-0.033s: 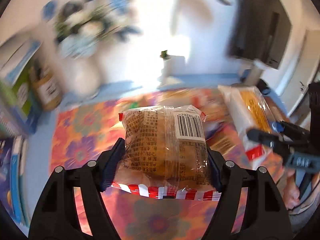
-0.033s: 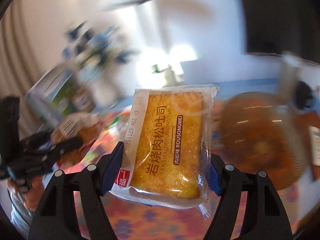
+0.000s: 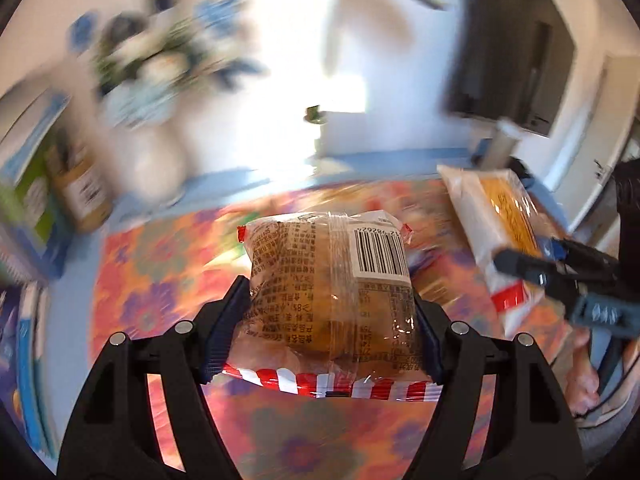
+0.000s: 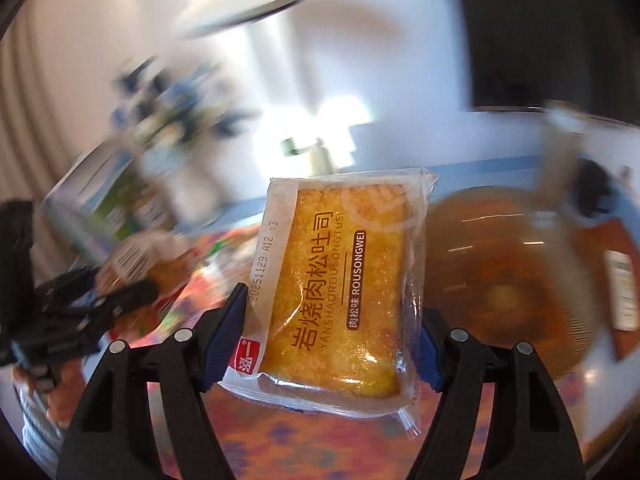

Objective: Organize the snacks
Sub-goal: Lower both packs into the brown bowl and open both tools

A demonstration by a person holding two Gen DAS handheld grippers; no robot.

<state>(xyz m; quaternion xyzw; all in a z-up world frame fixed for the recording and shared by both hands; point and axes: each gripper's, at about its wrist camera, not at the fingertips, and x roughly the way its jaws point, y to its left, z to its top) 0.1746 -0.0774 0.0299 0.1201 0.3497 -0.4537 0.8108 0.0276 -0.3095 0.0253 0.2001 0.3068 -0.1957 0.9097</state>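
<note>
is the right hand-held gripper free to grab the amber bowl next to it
Probably not: the right hand-held gripper is already shut on the toast packet, which fills its jaws. The amber bowl lies unobstructed to its right.

Each gripper has two black plastic arms with open triangular cut-outs, round silver screws on top, and ribbed blue pads on the inner faces.

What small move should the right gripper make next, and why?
Probably carry the toast pack right, toward the brown bowl. The right gripper already holds it above the table, and the bowl, though blurred, lies just beside it. The left gripper holds a bun pack.
</note>
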